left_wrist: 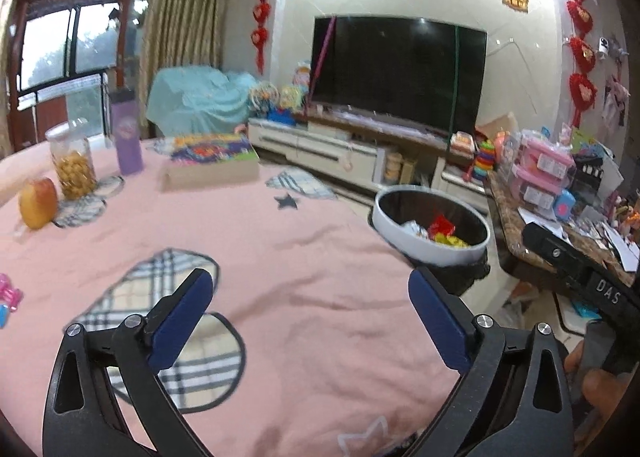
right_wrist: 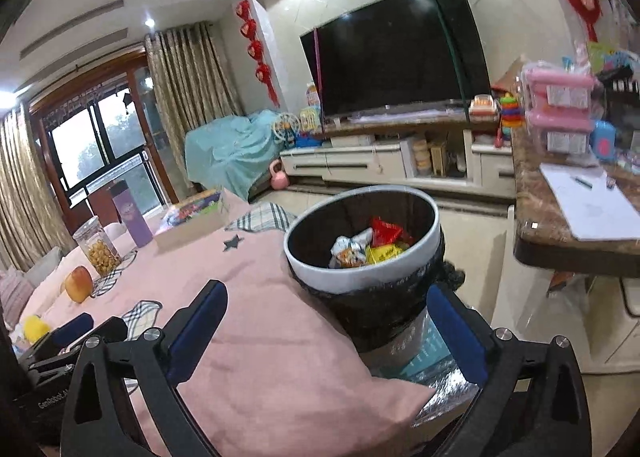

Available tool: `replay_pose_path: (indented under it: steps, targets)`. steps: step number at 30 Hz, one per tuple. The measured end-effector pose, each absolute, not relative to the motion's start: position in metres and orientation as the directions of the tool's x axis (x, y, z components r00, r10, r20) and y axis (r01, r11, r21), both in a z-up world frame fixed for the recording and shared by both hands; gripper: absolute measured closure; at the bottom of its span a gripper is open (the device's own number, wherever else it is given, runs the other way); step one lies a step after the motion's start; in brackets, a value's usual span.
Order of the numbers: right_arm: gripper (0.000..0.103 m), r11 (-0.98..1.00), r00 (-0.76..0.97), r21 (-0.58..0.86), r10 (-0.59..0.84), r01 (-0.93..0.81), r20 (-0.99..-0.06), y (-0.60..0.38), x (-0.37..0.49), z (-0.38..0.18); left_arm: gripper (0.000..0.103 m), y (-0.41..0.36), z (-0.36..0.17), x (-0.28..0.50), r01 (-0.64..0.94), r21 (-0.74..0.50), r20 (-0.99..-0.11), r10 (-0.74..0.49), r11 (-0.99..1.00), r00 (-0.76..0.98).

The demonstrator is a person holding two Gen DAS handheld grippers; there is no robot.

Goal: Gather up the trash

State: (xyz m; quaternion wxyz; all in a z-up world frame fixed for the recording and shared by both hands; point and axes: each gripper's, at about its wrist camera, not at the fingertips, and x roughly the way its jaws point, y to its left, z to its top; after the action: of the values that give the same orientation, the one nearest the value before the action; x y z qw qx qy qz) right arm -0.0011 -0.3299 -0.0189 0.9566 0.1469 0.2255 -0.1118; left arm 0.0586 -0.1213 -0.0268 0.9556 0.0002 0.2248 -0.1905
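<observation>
Daylight is coming in through the window at the left of both views, while ceiling spots are glaring at the top. The TV is reflecting small highlights. Fisheye bending is curving the edges, corners are darkening, and slight blur is softening everything.

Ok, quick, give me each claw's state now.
Left claw: open, holding nothing, above the pink cloth.
Right claw: open, holding nothing, near the trash bin.
</observation>
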Motion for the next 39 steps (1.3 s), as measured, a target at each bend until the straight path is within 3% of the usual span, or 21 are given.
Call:
replay_pose_path:
  steps: [6, 39]
  targets:
    - [0.000, 0.943, 0.915, 0.161, -0.228, 0.293, -0.332, -0.311, -0.025, 0.008, 0.000, -0.110, -0.016, 0.040, 0.296, -0.026, -0.364, -0.285, 0.955, 0.887]
    - [0.000, 0.947, 0.921, 0.142, -0.232, 0.287, -0.314, -0.294, -0.022, -0.004, 0.000, -0.102, -0.021, 0.026, 0.260, -0.002, -0.333, -0.245, 0.966, 0.911]
